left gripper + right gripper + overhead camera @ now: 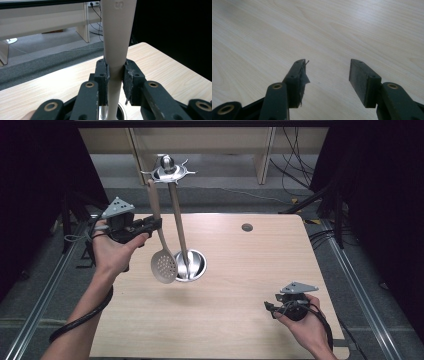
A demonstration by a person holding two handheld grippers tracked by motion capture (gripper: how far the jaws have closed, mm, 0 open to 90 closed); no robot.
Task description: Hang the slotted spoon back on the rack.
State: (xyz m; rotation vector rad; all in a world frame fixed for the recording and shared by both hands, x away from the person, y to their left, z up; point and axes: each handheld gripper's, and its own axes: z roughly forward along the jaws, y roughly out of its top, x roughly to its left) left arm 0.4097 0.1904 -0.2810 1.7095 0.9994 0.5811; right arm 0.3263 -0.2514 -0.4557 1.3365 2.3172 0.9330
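surface: pale wooden table point(225, 320), edged by grey floor and dark curtains.
stand: steel utensil rack point(170, 170) is set upright on its round base.
skimmer: beige slotted spoon point(164, 265) is hung beside the stand's pole, above the table.
left gripper point(115, 72): clamped on the spoon's handle.
right gripper point(327, 72): jaws held wide, nothing between, low over the table.

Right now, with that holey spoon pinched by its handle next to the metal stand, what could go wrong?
1. The left gripper clamps only the tapered, smooth handle of the slotted spoon, so the spoon might slip down or swing.
2. The spoon's top sits close to the hooks of the rack, where a second utensil hangs beside it; a careless pull could snag or set that one swinging.
3. The right gripper is open over the table, away from the rack, which could tip unsteadied.
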